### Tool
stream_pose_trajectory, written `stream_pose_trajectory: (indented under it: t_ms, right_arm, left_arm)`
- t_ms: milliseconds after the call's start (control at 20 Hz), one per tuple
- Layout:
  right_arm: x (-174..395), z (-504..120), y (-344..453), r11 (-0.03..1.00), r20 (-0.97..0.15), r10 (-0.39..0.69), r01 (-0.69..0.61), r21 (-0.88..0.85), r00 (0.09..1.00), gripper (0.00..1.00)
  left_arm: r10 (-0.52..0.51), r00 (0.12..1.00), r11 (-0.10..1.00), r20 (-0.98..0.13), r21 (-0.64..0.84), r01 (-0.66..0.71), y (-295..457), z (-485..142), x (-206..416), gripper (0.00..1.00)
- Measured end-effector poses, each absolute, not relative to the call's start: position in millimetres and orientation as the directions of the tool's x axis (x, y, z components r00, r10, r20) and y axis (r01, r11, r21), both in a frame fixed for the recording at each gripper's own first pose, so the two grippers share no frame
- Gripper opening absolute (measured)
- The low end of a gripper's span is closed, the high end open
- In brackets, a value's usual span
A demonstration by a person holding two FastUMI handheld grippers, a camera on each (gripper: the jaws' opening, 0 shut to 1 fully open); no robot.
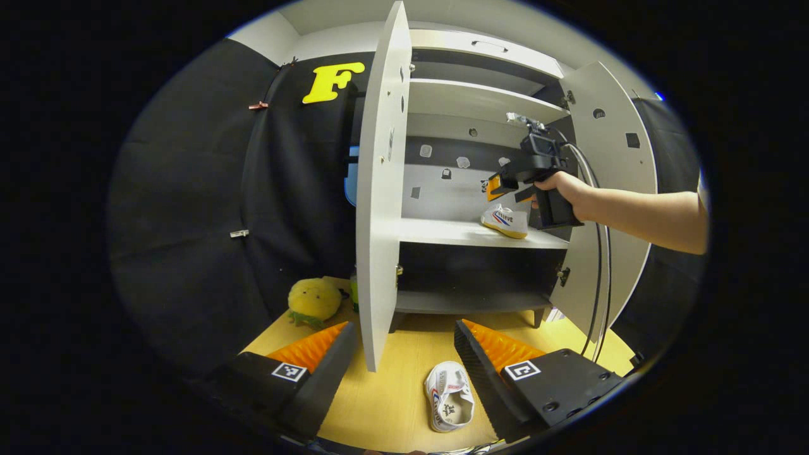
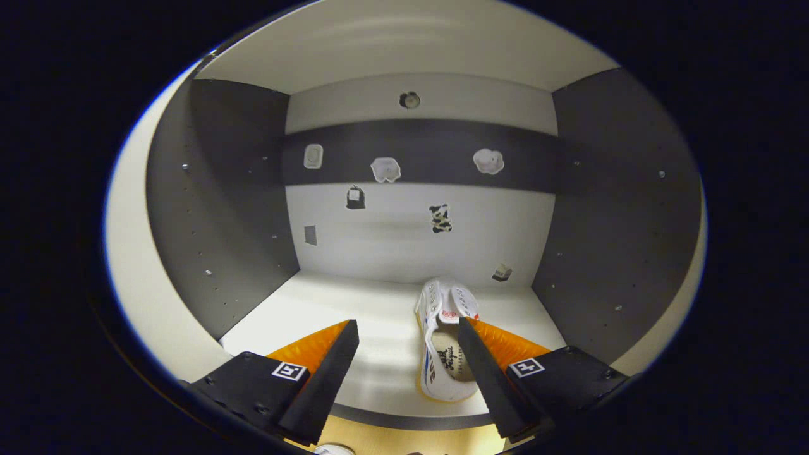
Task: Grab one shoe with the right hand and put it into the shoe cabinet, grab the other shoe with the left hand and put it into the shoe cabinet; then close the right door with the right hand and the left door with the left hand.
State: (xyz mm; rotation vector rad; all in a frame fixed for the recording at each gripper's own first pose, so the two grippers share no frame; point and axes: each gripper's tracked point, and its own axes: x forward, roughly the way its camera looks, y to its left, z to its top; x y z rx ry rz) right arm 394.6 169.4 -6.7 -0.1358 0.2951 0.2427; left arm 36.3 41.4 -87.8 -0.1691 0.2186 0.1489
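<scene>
A white shoe [image 1: 505, 221] lies on the cabinet's middle shelf [image 1: 442, 232]; in the right gripper view the same shoe [image 2: 442, 344] rests on the shelf [image 2: 354, 309], toe pointing inward. My right gripper [image 2: 407, 344] is open above the shelf's front edge, the shoe free beside its right finger. The left gripper view shows that gripper [image 1: 499, 186] held by a hand just above the shoe. The second white shoe [image 1: 449, 397] lies on the wooden floor [image 1: 392, 392], between the fingers of my open left gripper [image 1: 404, 344]. Both cabinet doors stand open: left door [image 1: 382, 189], right door [image 1: 607, 189].
A yellow plush toy [image 1: 314, 300] sits on the floor left of the cabinet. The left door's edge stands right in front of my left gripper. Small stickers [image 2: 385, 169] dot the cabinet's back wall. A person's forearm [image 1: 638, 215] reaches in from the right.
</scene>
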Motion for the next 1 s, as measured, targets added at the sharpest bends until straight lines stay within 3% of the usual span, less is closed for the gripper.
stream_pose_trajectory:
  t_ms: [450,650,1000]
  right_arm:
    - [243.2,-25.6,123.0,0.950,-0.151,0.250,-0.272,-0.151,0.956,0.98]
    - [179.4,-75.6,95.9,0.951,-0.231,0.246,-0.280,-0.128,0.941,0.98]
    - [90.1,-164.4,41.1,0.983,-0.446,0.136,-0.178,-0.052,0.884,0.98]
  left_arm:
    - [0.046,0.946,0.977,-0.322,-0.184,-0.110,25.9,-136.3,37.4,0.97]
    - [0.015,0.923,0.983,-0.385,-0.162,-0.084,20.7,-173.2,41.7,0.97]
    - [-0.072,0.855,0.995,-0.513,-0.099,0.024,-2.7,-246.3,49.4,0.98]
